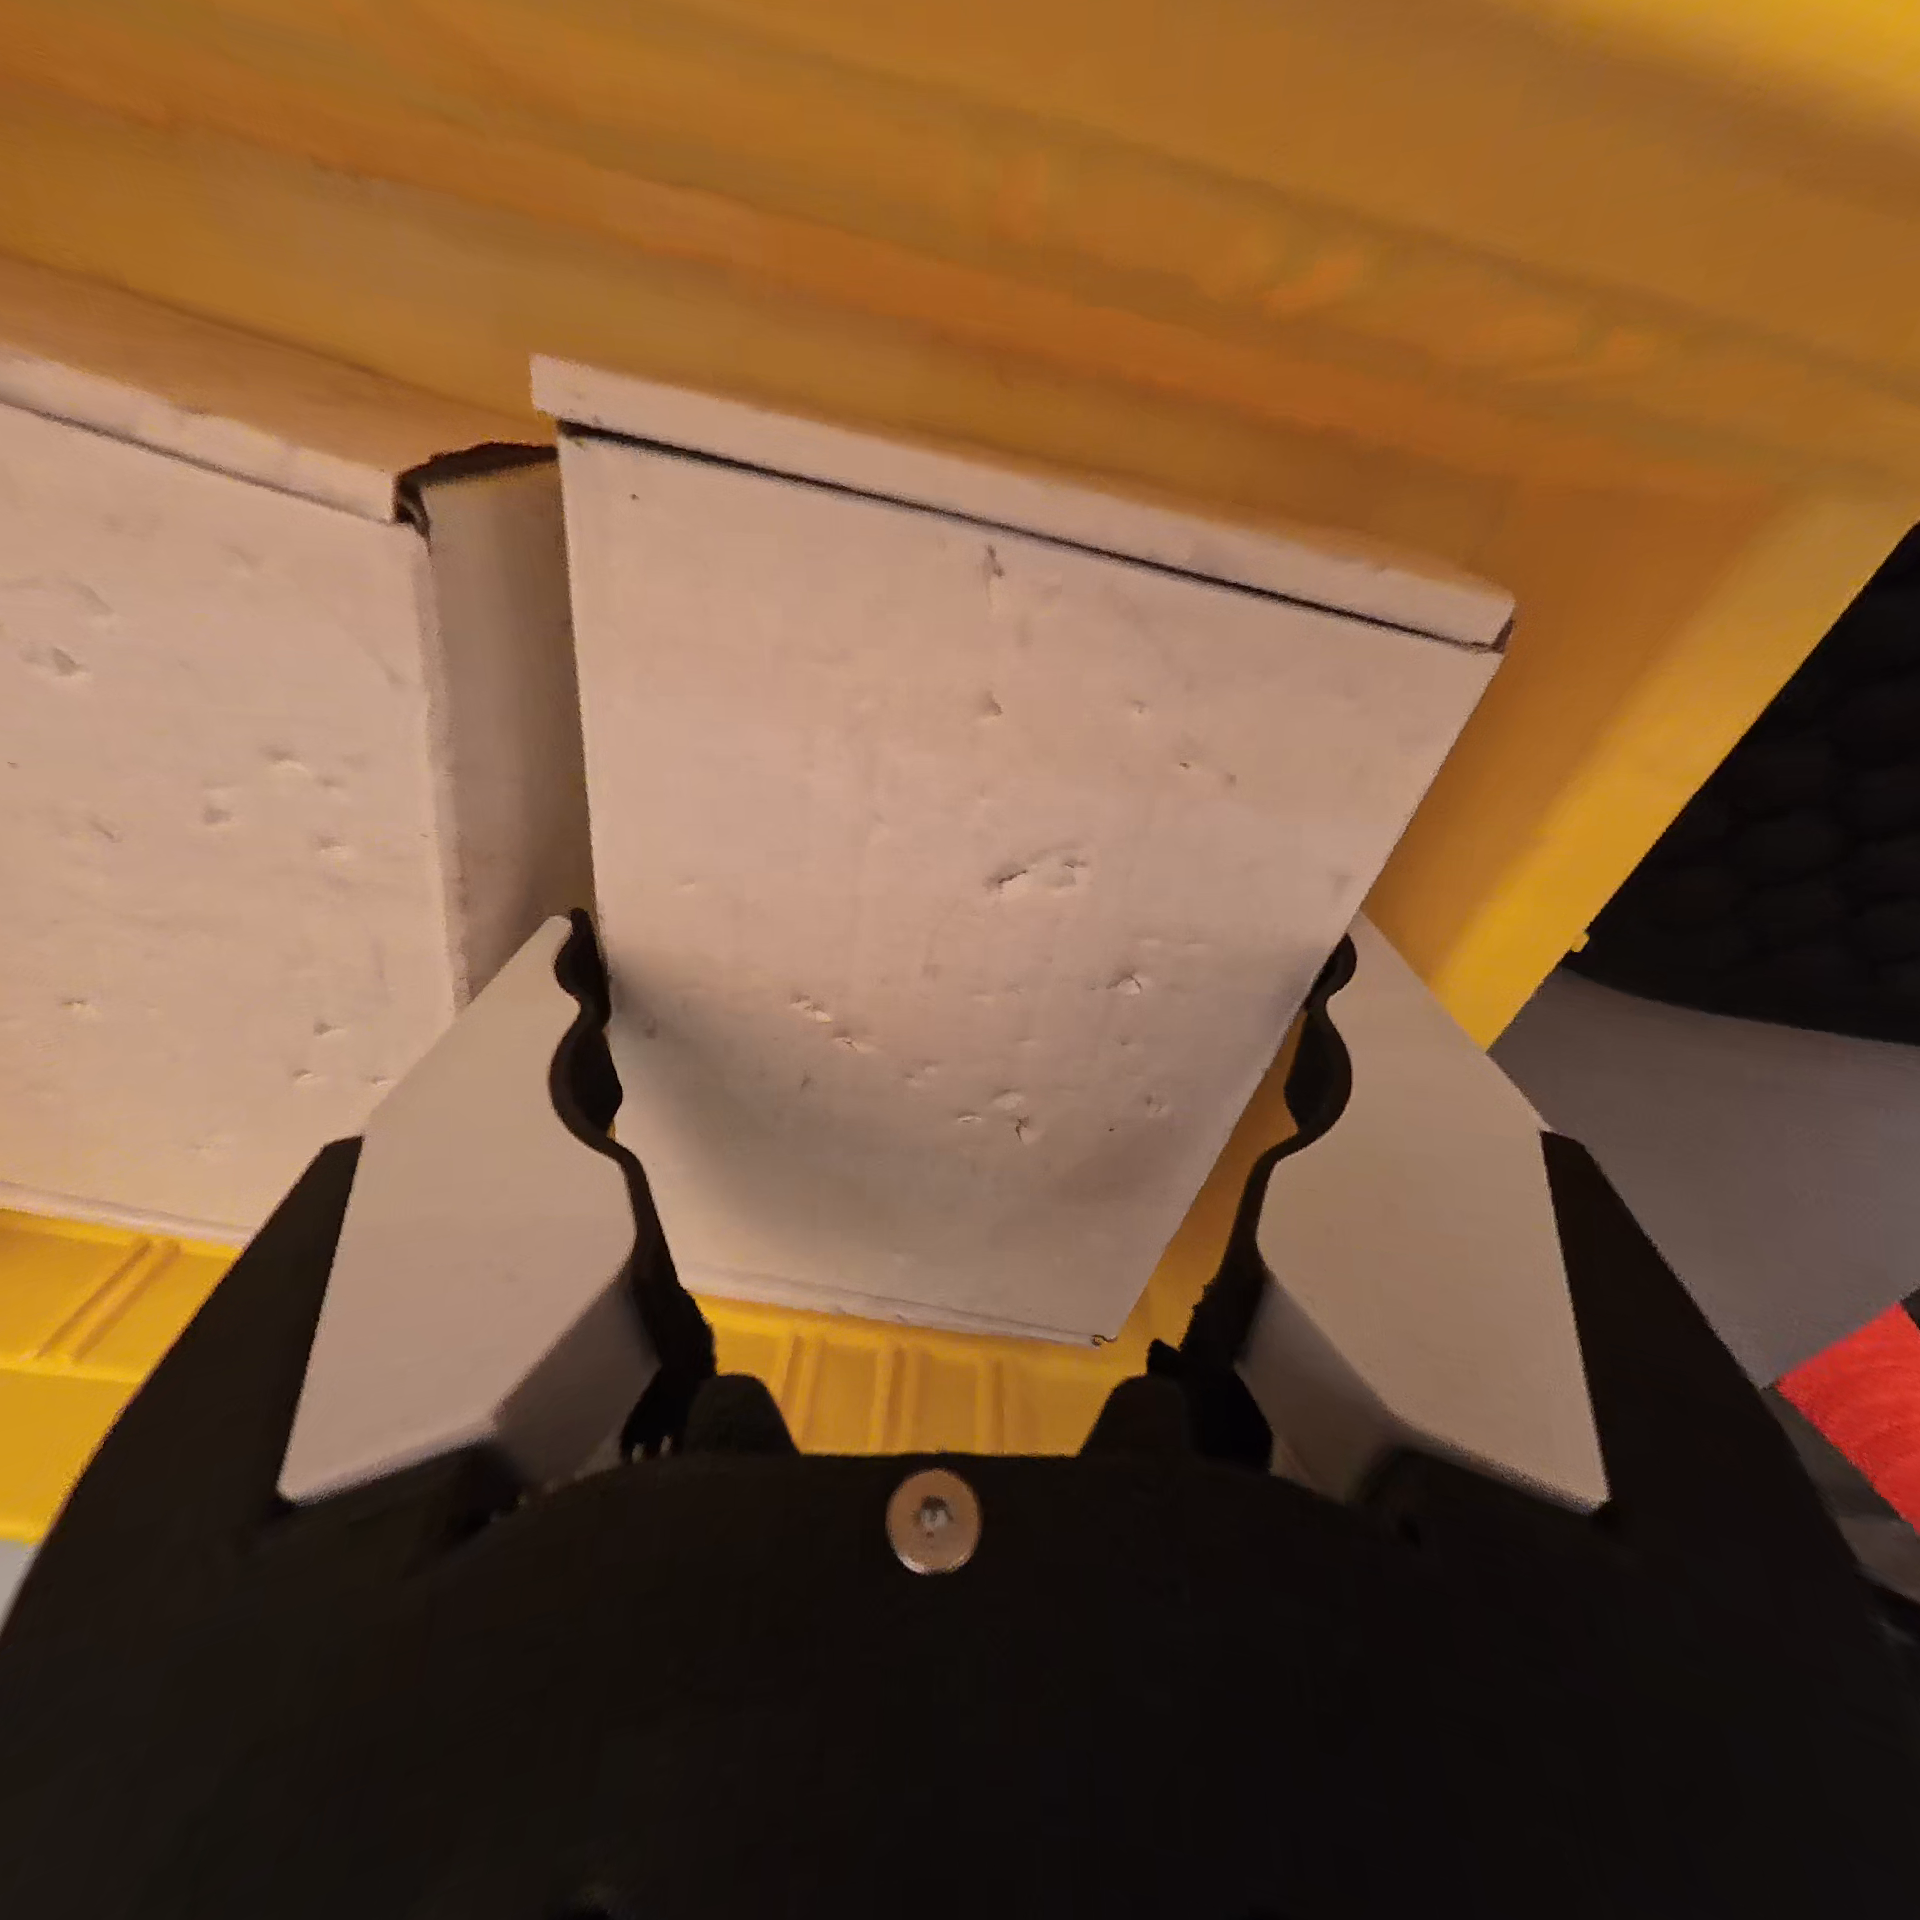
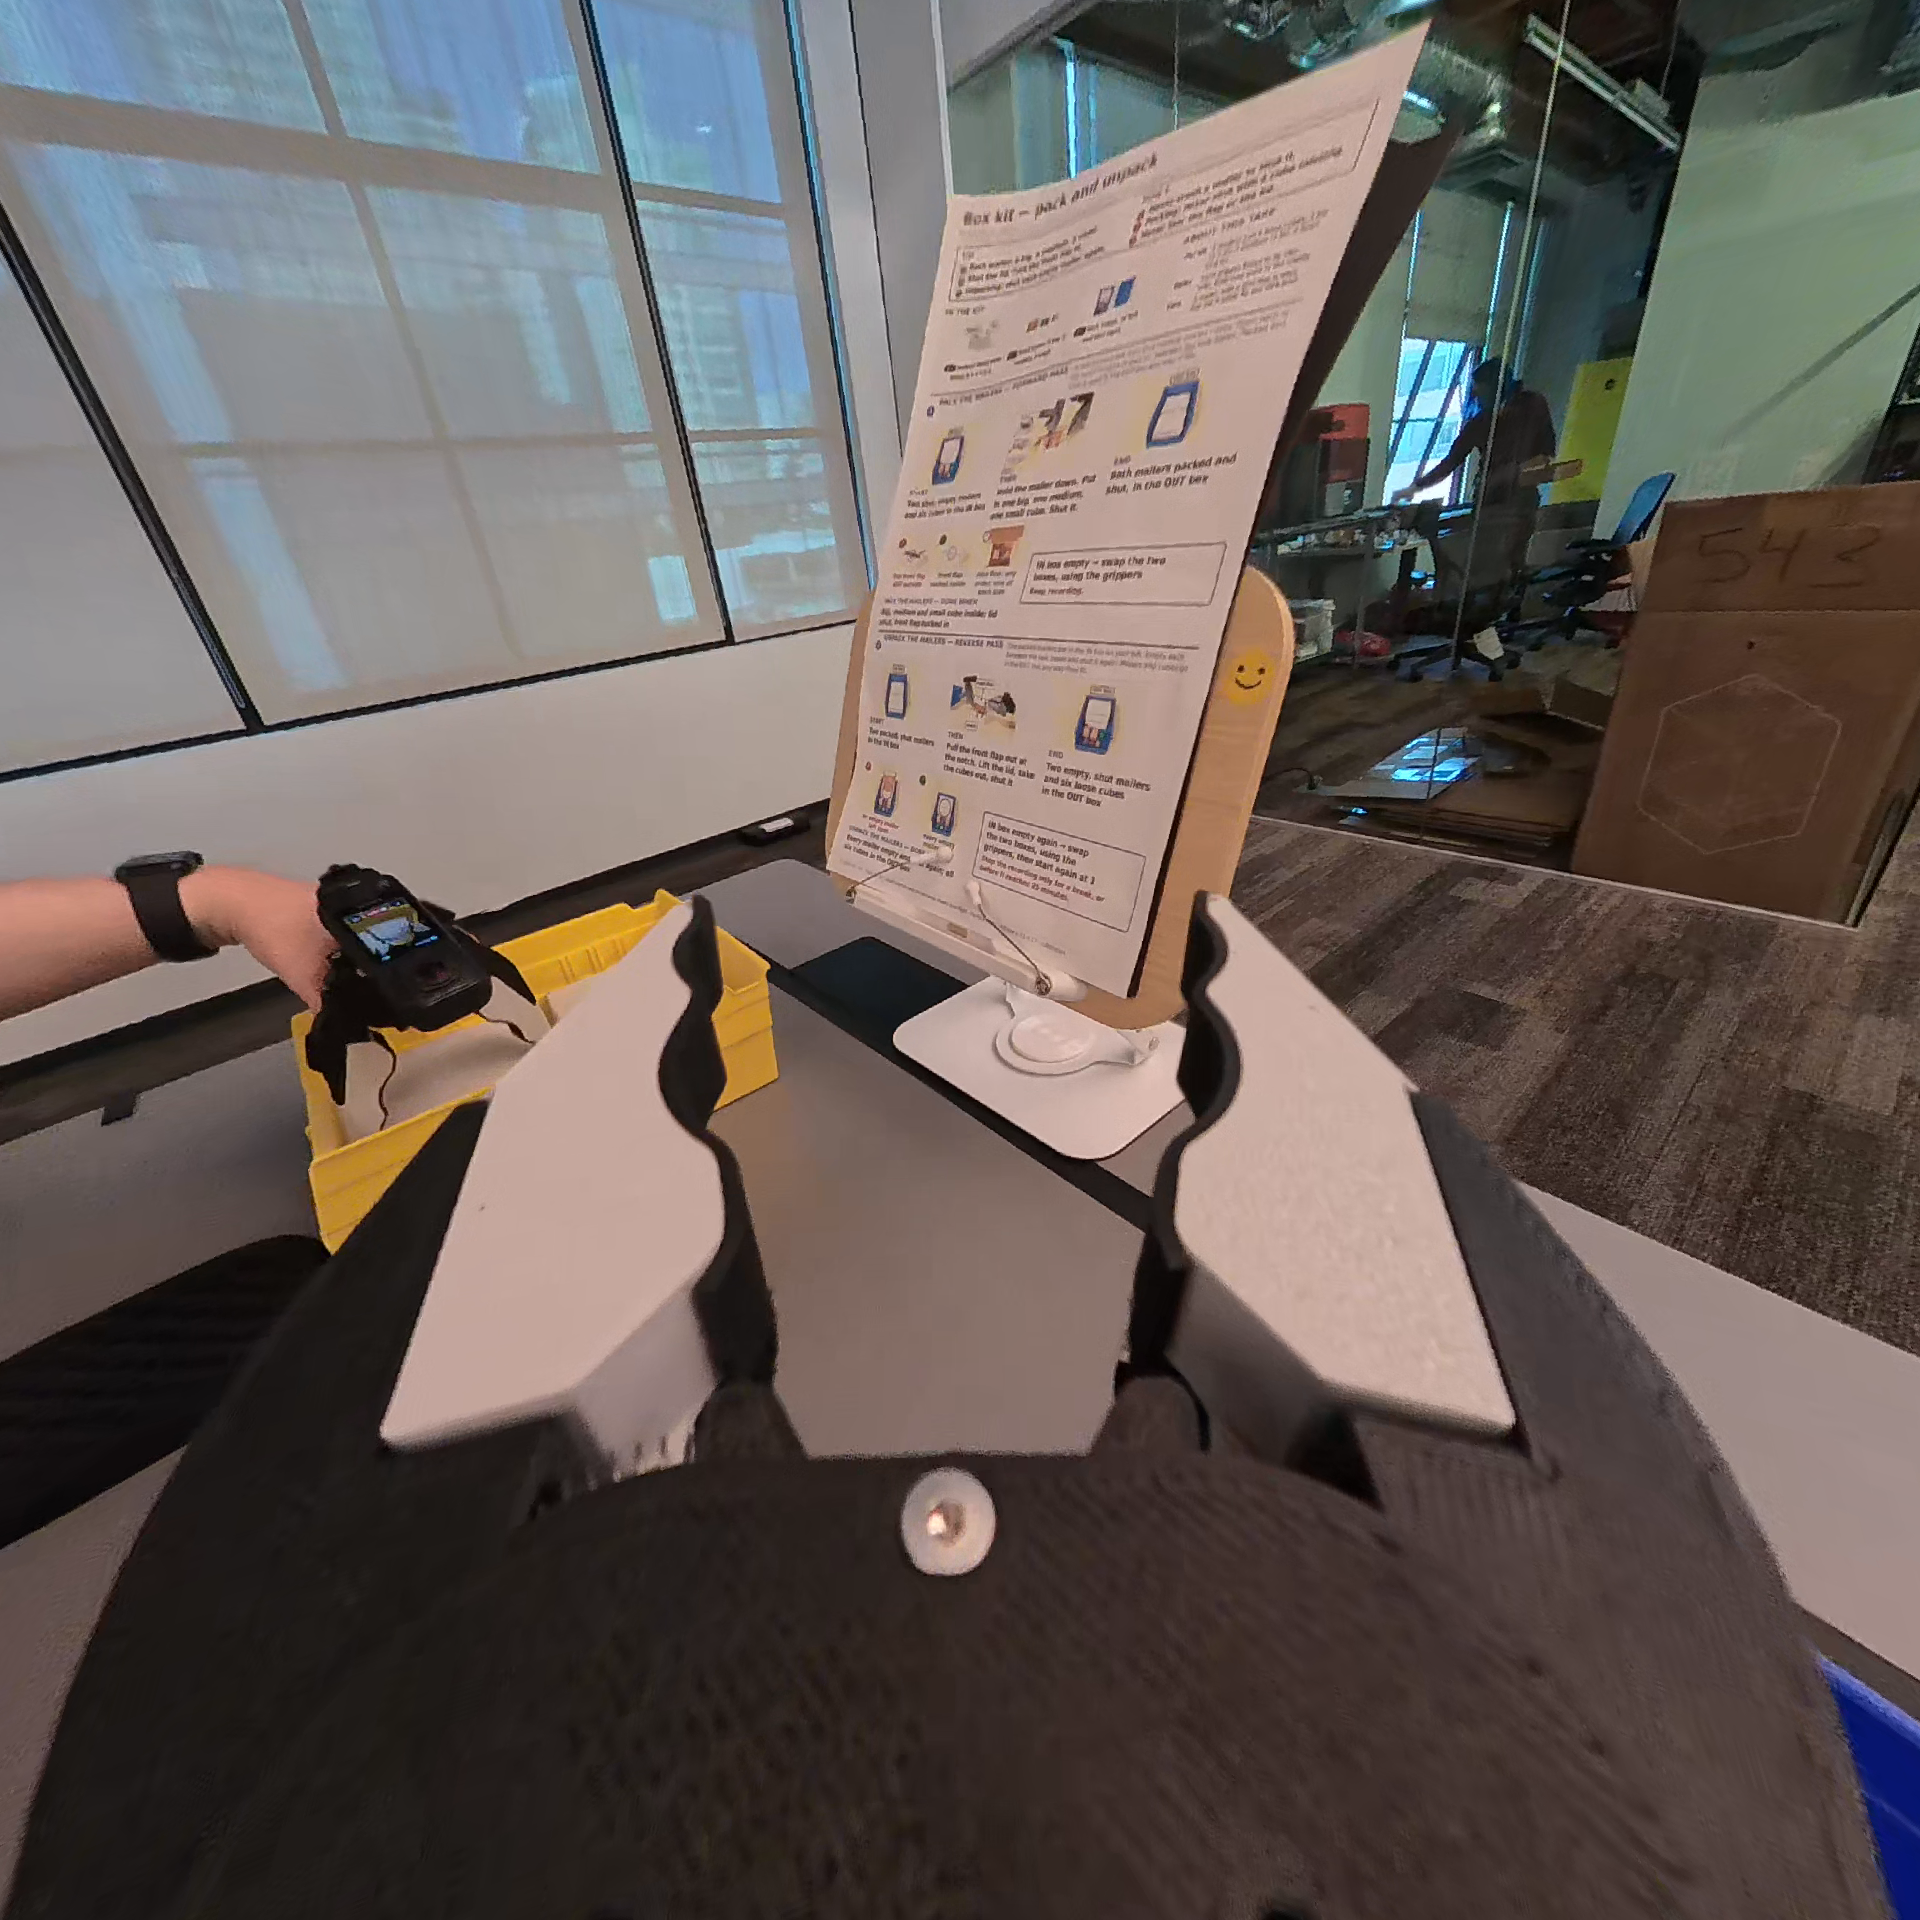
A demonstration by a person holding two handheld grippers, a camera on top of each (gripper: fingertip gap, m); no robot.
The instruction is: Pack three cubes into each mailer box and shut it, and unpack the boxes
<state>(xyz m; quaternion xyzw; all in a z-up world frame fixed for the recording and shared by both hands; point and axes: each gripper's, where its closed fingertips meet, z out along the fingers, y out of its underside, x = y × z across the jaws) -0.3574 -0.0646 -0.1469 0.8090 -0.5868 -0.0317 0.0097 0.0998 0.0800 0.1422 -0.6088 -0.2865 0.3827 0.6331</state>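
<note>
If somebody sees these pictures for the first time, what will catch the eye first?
In the left wrist view, two shut white mailer boxes lie side by side in a yellow bin, the left gripper straddling one. In the right wrist view, a large instruction sheet stands on the grey table beyond the open right gripper.

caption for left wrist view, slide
Left gripper straddles a shut white mailer box inside the yellow bin, beside a second mailer.
</note>
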